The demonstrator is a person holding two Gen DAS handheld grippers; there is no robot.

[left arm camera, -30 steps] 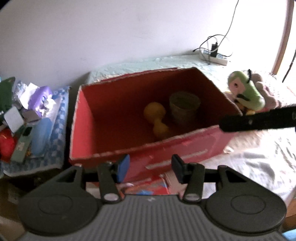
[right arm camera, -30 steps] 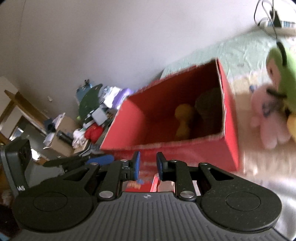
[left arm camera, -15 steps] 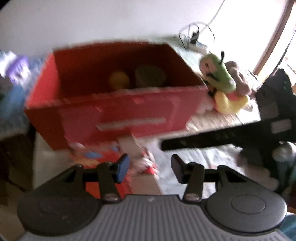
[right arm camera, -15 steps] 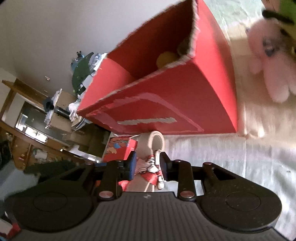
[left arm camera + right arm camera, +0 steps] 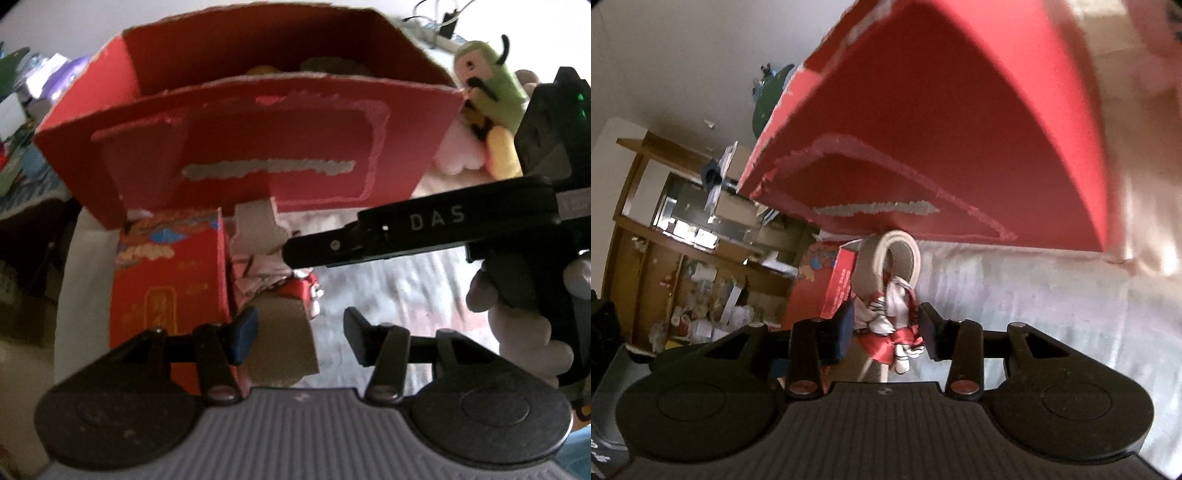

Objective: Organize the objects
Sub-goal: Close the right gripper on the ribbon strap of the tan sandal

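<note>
Right fingers (image 5: 842, 330) opening around ribboned bundle (image 5: 894, 325) at lower centre, left gripper (image 5: 299, 334) open, empty; ribbon may snag, dragging small box (image 5: 166, 284).

red box (image 5: 258, 147) front wall hiding most of yellow thing (image 5: 263, 70) and brown cup (image 5: 334, 66) inside, green plush (image 5: 487, 85) blurred and partly behind right gripper body (image 5: 424, 232), small red carton (image 5: 166, 280) print unreadable, ribboned bundle (image 5: 894, 321) too blurred to identify

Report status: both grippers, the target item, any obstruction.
Right gripper opening around the red-and-white doll. Left gripper open, empty, by the small red box. Big red box close behind the doll.
</note>
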